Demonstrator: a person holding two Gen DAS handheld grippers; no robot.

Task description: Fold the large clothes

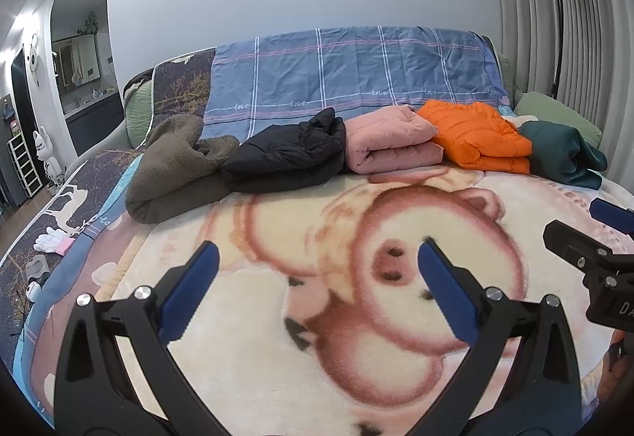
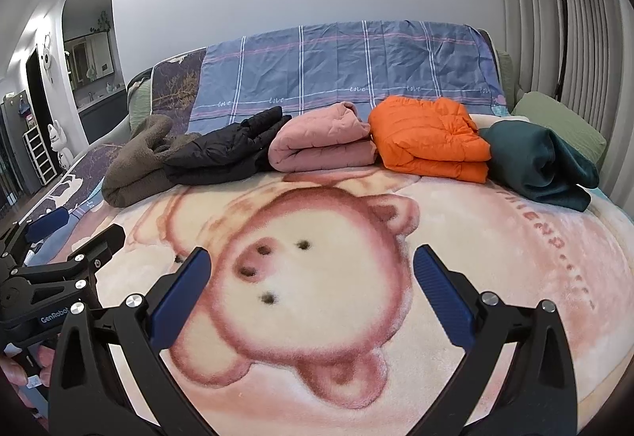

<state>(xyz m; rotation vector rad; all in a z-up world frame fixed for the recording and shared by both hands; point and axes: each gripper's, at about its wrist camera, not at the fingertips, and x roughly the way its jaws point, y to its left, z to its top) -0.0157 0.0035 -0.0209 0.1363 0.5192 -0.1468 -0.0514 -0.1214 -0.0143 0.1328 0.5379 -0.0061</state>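
Several folded garments lie in a row along the far side of the bed: a brown fleece (image 1: 174,170) (image 2: 134,166), a black puffer jacket (image 1: 289,155) (image 2: 222,151), a pink quilted one (image 1: 392,143) (image 2: 321,143), an orange puffer (image 1: 479,139) (image 2: 432,135) and a dark green one (image 1: 562,155) (image 2: 543,162). My left gripper (image 1: 319,248) is open and empty above the pig-print blanket (image 1: 277,356). My right gripper (image 2: 311,252) is open and empty above the same blanket (image 2: 495,238), to the right of the left one.
A blue plaid sheet (image 1: 348,71) covers the headboard. A green pillow (image 1: 558,111) lies at the far right, a floor lamp (image 1: 560,20) behind it. White gloves (image 1: 51,238) lie at the bed's left edge. A doorway and shelves stand at the left.
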